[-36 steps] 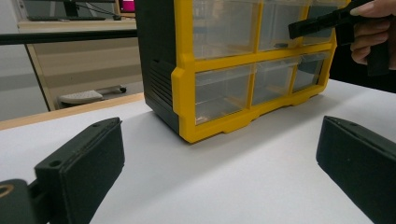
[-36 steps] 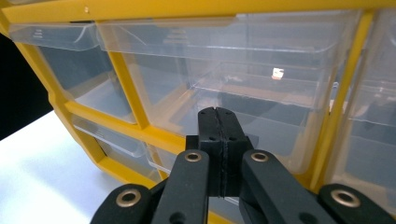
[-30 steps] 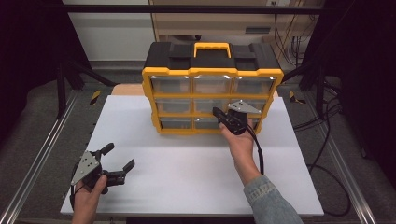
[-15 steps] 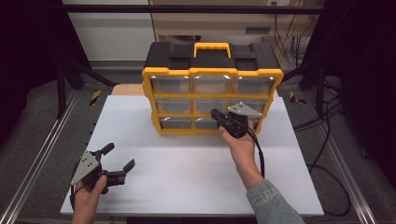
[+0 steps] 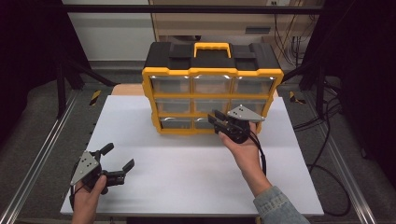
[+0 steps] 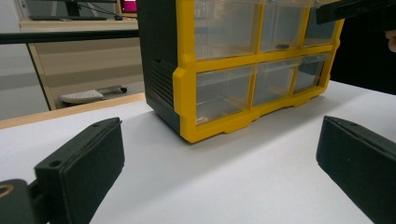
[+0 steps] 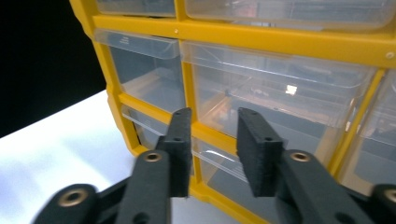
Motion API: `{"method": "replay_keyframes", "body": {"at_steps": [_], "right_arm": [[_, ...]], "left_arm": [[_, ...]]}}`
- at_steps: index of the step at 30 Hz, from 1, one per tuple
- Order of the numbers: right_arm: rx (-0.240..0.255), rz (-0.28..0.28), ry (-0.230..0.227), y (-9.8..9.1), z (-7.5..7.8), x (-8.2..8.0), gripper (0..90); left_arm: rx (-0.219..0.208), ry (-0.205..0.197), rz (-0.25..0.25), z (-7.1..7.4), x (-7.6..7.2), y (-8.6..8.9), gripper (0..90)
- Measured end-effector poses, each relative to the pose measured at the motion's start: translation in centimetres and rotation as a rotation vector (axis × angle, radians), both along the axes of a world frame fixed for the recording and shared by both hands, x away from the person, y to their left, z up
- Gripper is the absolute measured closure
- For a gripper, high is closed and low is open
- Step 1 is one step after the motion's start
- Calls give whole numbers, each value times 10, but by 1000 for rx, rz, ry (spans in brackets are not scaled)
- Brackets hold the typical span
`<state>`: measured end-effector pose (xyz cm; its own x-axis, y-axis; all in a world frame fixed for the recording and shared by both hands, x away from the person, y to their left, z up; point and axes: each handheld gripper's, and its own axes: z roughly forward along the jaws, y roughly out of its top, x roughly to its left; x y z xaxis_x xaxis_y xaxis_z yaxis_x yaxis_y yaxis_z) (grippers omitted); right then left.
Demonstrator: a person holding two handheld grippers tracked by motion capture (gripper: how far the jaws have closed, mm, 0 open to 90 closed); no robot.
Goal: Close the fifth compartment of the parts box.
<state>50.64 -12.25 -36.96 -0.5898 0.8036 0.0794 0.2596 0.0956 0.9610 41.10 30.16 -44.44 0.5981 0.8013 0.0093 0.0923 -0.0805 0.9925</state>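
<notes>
bright overhead light on the white table [image 5: 187, 177]; dark surroundings; glare on the drawers [image 5: 210, 77]; near jaws blurred

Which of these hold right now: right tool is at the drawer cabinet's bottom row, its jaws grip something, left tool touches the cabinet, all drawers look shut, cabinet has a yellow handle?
1. The right tool is at the bottom drawers of the cabinet. True.
2. Its jaws grip something. False: they have just been opening, with nothing between them.
3. The left tool touches the cabinet. False: it rests apart on the table.
4. All drawers look shut. True.
5. The handle is yellow. True.
</notes>
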Motion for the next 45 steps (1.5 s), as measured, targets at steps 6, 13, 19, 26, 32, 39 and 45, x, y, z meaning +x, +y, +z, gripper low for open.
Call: {"method": "replay_keyframes", "body": {"at_steps": [6, 13, 19, 26, 32, 39, 45], "right_arm": [[6, 35, -15, -4, 5, -8, 559], [3, 57, -32, -7, 8, -13, 374], [1, 14, -55, -9, 10, -16, 55], [8, 9, -76, -14, 12, -19, 35], [11, 0, -82, -20, 13, -19, 34], [25, -11, -83, -29, 14, -20, 34], [29, -19, -82, -37, 14, -21, 39]], "left_arm": [[4, 3, -3, -1, 0, -1, 8], [5, 5, 3, -1, 0, 0, 8], [4, 5, 2, -1, 0, 0, 8], [7, 6, 3, -1, -1, 0, 8], [6, 7, 3, -1, 0, 0, 8], [3, 6, 5, -1, 0, 1, 8], [4, 6, 5, -1, 0, 0, 8]]}}
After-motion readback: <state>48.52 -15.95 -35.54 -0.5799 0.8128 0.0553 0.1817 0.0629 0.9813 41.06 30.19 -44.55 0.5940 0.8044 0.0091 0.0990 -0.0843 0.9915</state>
